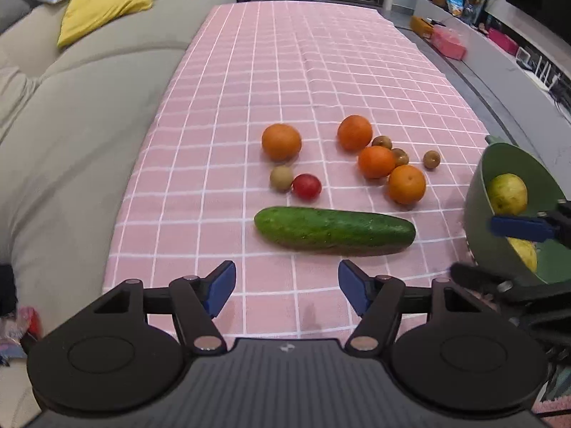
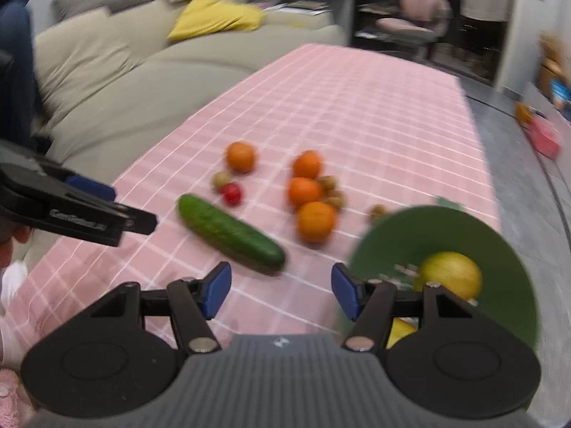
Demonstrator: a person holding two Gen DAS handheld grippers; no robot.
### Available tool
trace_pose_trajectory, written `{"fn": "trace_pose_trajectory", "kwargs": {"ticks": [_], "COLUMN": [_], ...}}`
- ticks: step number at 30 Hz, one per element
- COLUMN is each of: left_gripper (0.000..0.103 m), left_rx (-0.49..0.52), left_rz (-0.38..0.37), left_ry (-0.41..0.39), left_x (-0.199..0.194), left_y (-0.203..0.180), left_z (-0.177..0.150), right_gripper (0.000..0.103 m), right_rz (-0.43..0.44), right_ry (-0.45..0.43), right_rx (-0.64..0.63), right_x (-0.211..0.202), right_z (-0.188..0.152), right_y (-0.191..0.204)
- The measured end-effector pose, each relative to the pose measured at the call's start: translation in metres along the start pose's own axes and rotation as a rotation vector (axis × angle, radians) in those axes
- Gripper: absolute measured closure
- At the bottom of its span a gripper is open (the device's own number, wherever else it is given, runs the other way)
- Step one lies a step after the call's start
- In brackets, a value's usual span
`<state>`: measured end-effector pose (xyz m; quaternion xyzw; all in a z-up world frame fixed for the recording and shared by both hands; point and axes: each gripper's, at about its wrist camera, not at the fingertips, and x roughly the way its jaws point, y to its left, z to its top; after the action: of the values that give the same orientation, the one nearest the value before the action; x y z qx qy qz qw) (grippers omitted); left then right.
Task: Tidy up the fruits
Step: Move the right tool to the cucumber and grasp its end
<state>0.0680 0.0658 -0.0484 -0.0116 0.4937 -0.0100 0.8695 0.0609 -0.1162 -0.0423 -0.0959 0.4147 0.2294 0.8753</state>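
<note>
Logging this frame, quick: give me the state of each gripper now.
Left gripper: open, holding nothing, just short of the cucumber.
Right gripper: open, holding nothing, beside the green bowl.

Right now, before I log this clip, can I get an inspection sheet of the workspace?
Surface: pink checked cloth covering the table.
Job's things: four oranges, a cucumber, a red fruit, small brown fruits loose on the cloth; green bowl at the right edge holding two yellow fruits.
Clutter: nothing seen on the cloth.
Grippers: left gripper open, empty; right gripper open, empty, near the bowl.
Cables: nothing seen.
Surroundings: beige sofa with yellow cushion, chair beyond.
</note>
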Motion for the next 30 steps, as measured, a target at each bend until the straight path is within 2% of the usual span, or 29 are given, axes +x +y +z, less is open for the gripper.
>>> {"fn": "trace_pose_trajectory", "kwargs": {"ticks": [2, 7, 8, 10, 15, 20, 23, 27, 28, 30], "left_gripper": [0.026, 0.026, 0.026, 0.026, 0.026, 0.026, 0.026, 0.026, 0.026, 0.026], "left_rx": [-0.012, -0.001, -0.003, -0.013, -0.046, -0.091, -0.125, -0.14, -0.14, -0.138], "left_rz": [-0.006, 0.04, 0.044, 0.04, 0.025, 0.01, -0.009, -0.016, -0.014, -0.004], "left_ry": [0.008, 0.054, 0.067, 0.086, 0.098, 0.118, 0.119, 0.118, 0.122, 0.135], "left_x": [0.005, 0.021, 0.025, 0.031, 0.04, 0.047, 0.048, 0.047, 0.047, 0.047], "left_y": [0.004, 0.009, 0.01, 0.013, 0.021, 0.029, 0.034, 0.036, 0.035, 0.035], "left_z": [-0.001, -0.004, -0.004, -0.004, -0.001, 0.003, 0.003, 0.005, 0.004, 0.004], "right_gripper": [0.043, 0.043, 0.041, 0.032, 0.029, 0.029, 0.031, 0.043, 0.049, 0.051], "right_rz": [0.021, 0.038, 0.035, 0.018, 0.017, 0.025, 0.038, 0.024, 0.01, 0.006], "right_ry": [0.024, 0.088, 0.104, 0.144, 0.203, 0.244, 0.274, 0.293, 0.29, 0.294], "right_rx": [-0.058, -0.157, -0.17, -0.193, -0.232, -0.211, -0.182, -0.156, -0.162, -0.165], "right_x": [0.013, 0.05, 0.058, 0.073, 0.097, 0.111, 0.119, 0.123, 0.122, 0.121], "right_z": [0.005, 0.016, 0.019, 0.023, 0.031, 0.036, 0.036, 0.033, 0.033, 0.033], "right_y": [0.012, 0.028, 0.029, 0.03, 0.027, 0.021, 0.018, 0.016, 0.016, 0.017]}}
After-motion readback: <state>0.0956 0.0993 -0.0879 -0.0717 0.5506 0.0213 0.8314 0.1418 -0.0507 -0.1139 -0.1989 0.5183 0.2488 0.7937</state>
